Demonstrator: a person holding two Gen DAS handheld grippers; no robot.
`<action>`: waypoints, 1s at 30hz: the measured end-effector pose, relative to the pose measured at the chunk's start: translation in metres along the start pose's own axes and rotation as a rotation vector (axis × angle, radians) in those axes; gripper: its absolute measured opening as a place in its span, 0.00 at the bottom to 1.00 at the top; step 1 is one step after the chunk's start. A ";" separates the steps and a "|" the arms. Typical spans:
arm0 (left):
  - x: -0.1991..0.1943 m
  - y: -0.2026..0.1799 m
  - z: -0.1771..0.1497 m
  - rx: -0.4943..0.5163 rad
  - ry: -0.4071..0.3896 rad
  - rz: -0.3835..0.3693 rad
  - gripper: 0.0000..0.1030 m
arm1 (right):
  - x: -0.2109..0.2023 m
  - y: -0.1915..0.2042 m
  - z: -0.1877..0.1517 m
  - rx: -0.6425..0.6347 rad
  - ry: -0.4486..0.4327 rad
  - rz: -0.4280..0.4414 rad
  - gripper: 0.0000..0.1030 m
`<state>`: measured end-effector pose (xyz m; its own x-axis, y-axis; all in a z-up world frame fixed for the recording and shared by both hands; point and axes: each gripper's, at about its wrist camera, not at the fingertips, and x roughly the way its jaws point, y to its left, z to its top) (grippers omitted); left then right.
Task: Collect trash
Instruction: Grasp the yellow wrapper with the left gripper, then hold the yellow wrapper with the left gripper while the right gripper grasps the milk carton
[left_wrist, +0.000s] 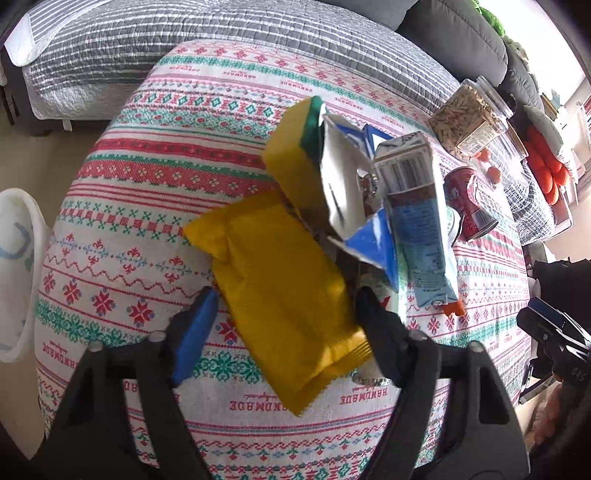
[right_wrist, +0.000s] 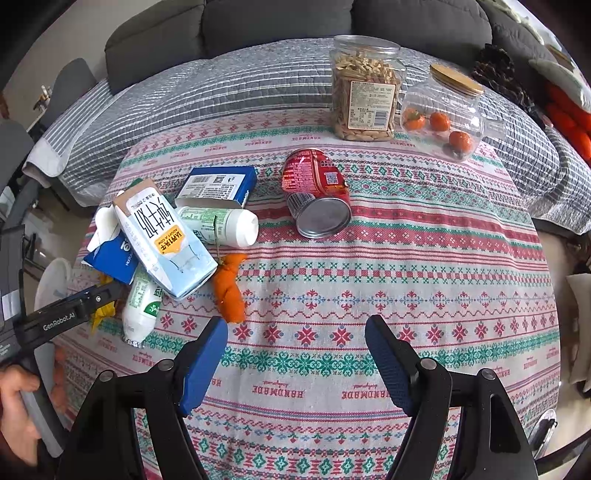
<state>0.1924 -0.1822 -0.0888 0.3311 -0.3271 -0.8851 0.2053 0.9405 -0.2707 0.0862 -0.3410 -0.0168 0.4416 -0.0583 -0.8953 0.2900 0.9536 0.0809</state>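
Note:
A yellow packet (left_wrist: 280, 295) lies on the patterned tablecloth (left_wrist: 147, 221), and my left gripper (left_wrist: 286, 306) is shut on it, a pad against each long edge. Behind it is a heap of trash: a yellow-and-green sponge (left_wrist: 295, 155), a torn silver wrapper (left_wrist: 343, 177), a pale blue milk carton (left_wrist: 417, 221) (right_wrist: 166, 240) and a red can (right_wrist: 317, 192) on its side. Two white bottles (right_wrist: 221, 225), a blue box (right_wrist: 218, 184) and orange peel (right_wrist: 229, 288) lie there too. My right gripper (right_wrist: 295, 332) hangs open over bare cloth, in front of the can.
A nut jar (right_wrist: 364, 92) and a glass jar of oranges (right_wrist: 443, 114) stand at the table's far right. A sofa with a grey striped quilt (right_wrist: 221, 85) runs behind. A white bin (left_wrist: 14, 273) sits off the table's left edge.

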 end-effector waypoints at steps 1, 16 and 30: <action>0.000 0.002 -0.001 -0.001 0.004 0.001 0.64 | 0.001 0.002 0.001 -0.002 0.003 0.004 0.76; -0.040 0.039 -0.014 0.043 -0.014 0.051 0.49 | 0.033 0.071 0.036 -0.166 0.022 0.142 0.76; -0.059 0.070 -0.023 0.027 -0.021 0.083 0.49 | 0.075 0.118 0.048 -0.239 0.061 0.109 0.61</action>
<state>0.1660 -0.0952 -0.0637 0.3674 -0.2504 -0.8957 0.2012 0.9617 -0.1863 0.1942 -0.2466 -0.0533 0.4049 0.0600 -0.9124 0.0315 0.9963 0.0795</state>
